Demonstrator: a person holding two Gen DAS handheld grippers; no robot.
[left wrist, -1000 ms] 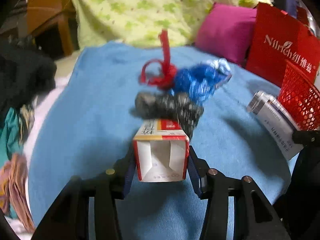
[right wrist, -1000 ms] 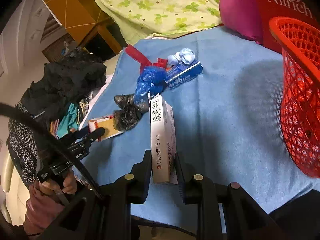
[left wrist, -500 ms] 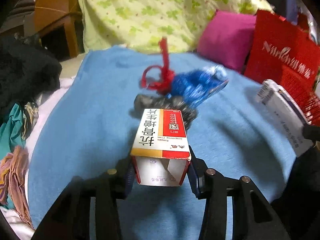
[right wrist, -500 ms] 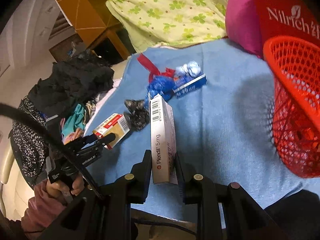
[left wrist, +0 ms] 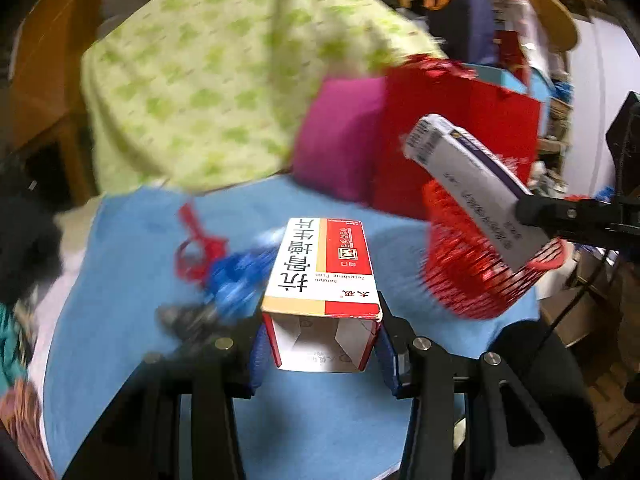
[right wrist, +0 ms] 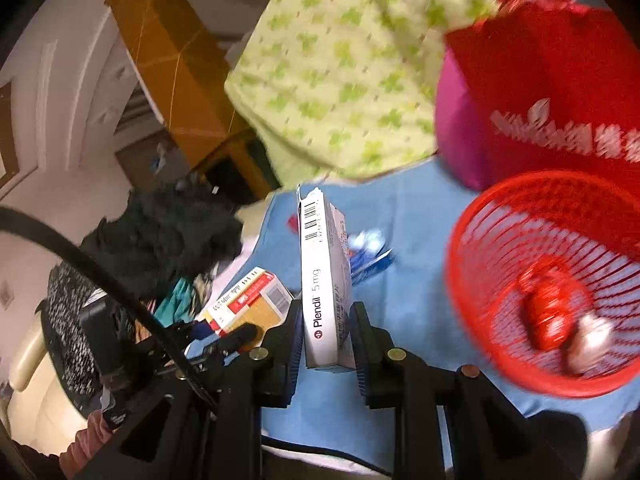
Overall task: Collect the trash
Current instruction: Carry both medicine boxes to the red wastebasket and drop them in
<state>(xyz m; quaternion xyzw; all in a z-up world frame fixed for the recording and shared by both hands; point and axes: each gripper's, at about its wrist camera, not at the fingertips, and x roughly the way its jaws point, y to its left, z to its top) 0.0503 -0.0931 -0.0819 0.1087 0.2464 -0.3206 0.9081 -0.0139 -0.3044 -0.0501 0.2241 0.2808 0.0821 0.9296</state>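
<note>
Gripping two cartons clear of the bed. Left gripper [left wrist: 320, 344] clamped on red-and-white box [left wrist: 324, 268], pads against both side walls near the open end; jaws closed a little further within the last second, box between them throughout. Right gripper [right wrist: 326, 344] clamped on white Plendil carton [right wrist: 324, 280], pads on its two broad faces near the lower end.

Below both: blue blanket [left wrist: 120, 280], with blue wrapper [left wrist: 236, 276], red ribbon [left wrist: 196, 248] and dark crumpled scrap [left wrist: 180, 316] lying at 9 o'clock of the red-and-white box, blurred. Red mesh basket [right wrist: 540, 280] at 3 o'clock of the Plendil carton, red and pale items inside. Behind: green-patterned quilt [left wrist: 208, 92], magenta pillow [left wrist: 336, 140], red bag [right wrist: 560, 100]. Dark clothing heap [right wrist: 168, 232] at 9 o'clock.

Long axis of red-and-white box along the fingers, far end toward 12 o'clock, open flap end toward camera. Plendil carton likewise lengthwise, barcode end at 12 o'clock, standing on its narrow edge.
</note>
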